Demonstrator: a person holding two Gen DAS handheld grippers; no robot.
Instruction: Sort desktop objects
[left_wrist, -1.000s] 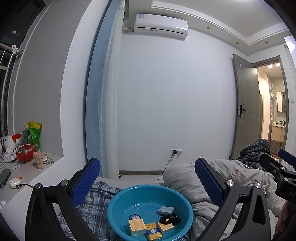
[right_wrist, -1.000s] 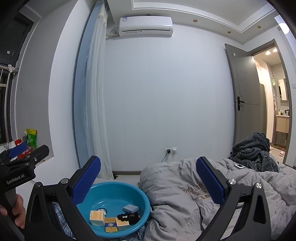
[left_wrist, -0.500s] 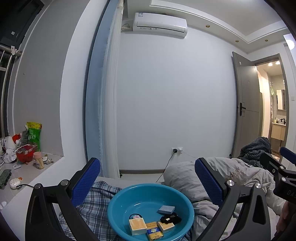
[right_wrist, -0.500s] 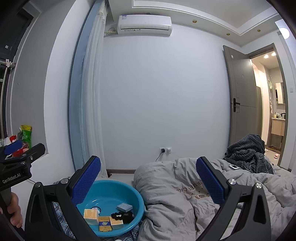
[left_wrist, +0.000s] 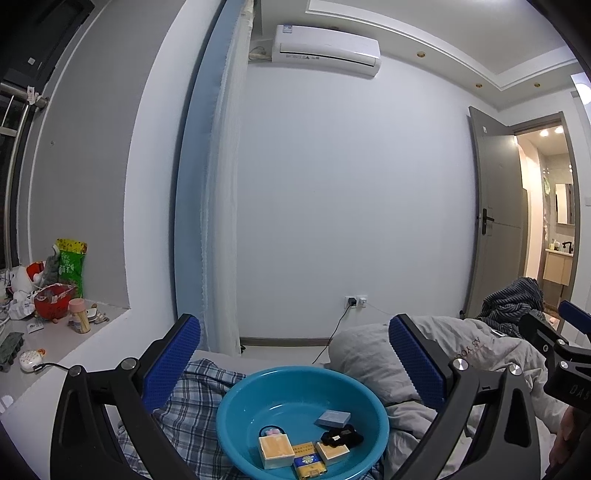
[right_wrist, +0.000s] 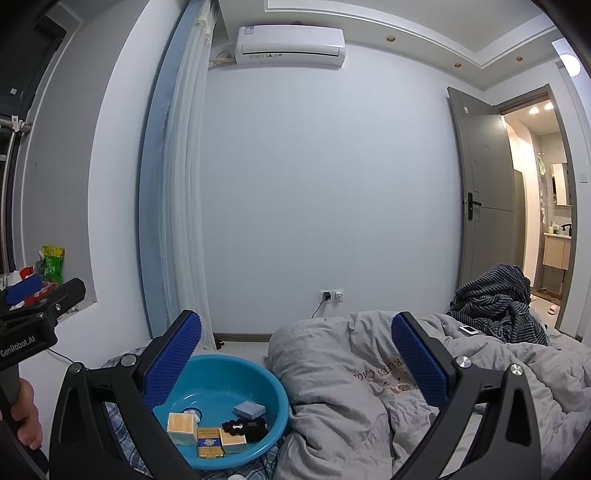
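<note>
Above a round glossy teal plastic basin of small boxes, both hand-held grippers wide apart, empty.

I see a bed; on it lie a plaid cloth under a blue basin, a grey quilt; striped clothes beyond.

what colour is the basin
Teal blue basin; shows best in the left wrist view.

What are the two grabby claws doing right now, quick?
Left gripper: open, holding nothing.
Right gripper: open, holding nothing.
</note>
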